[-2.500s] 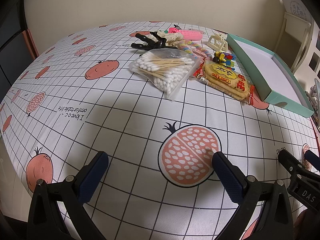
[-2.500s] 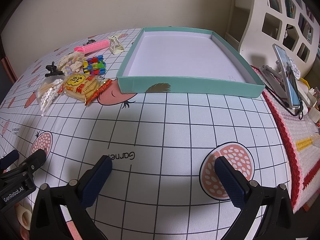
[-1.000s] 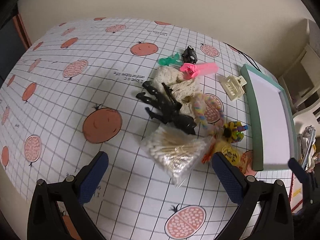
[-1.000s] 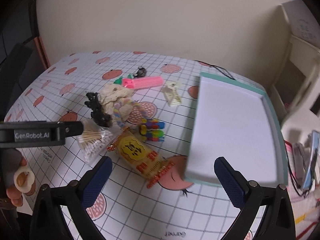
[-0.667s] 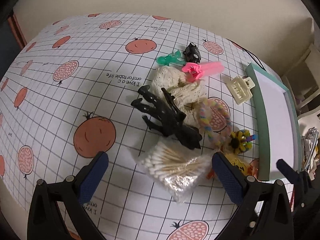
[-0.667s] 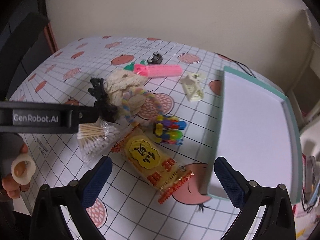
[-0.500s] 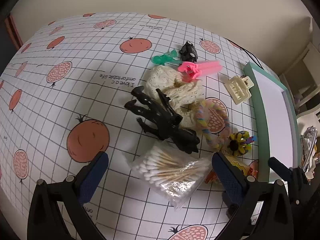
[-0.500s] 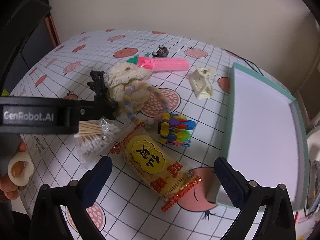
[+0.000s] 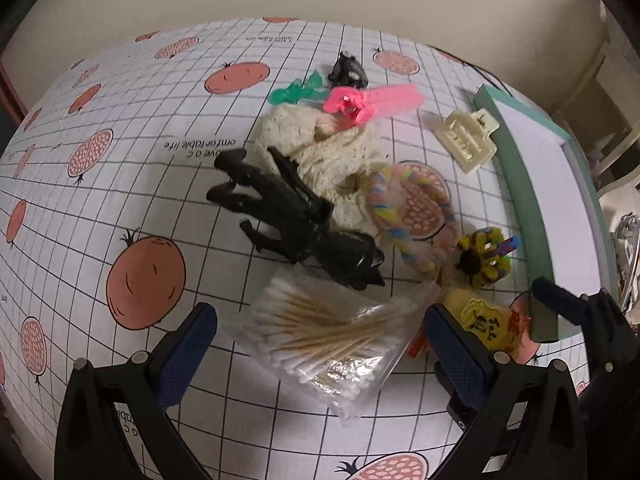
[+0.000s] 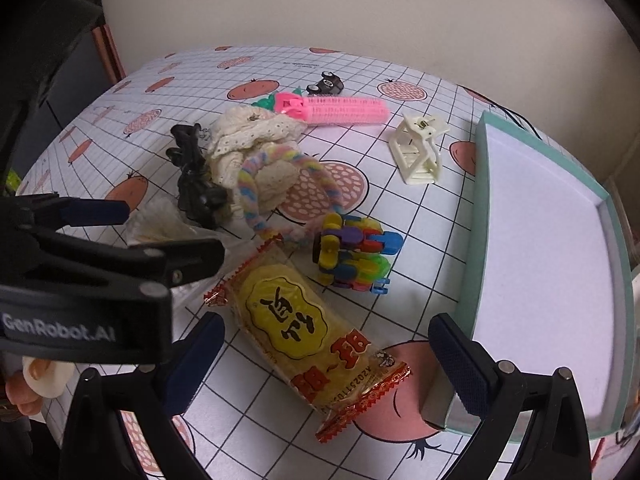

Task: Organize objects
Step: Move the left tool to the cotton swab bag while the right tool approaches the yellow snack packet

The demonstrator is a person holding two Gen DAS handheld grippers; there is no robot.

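Note:
A pile of small items lies on the pomegranate-print tablecloth. My left gripper [image 9: 320,340] is open, its fingers straddling a clear bag of cotton swabs [image 9: 332,336] just above it. Beyond the bag lie a black toy figure [image 9: 296,216], a cream knitted cloth [image 9: 320,152] and a pastel rope ring [image 9: 412,208]. My right gripper [image 10: 328,360] is open over a yellow snack pack [image 10: 304,328], with a colourful block toy [image 10: 356,256] just beyond. The teal box [image 10: 476,240] stands empty on the right. The left gripper [image 10: 148,232] shows at the left of the right wrist view.
Further back lie a pink hair roller [image 10: 340,110], a green clip [image 9: 296,92], a small black toy car [image 9: 348,72] and a cream hair claw [image 10: 420,152]. A beige wall rises behind the table. A hand [image 10: 32,380] holds the left gripper.
Both grippers have come down and forward toward the pile. The left one now sits over the swab bag, the right one over the snack pack. Nothing has been gripped.

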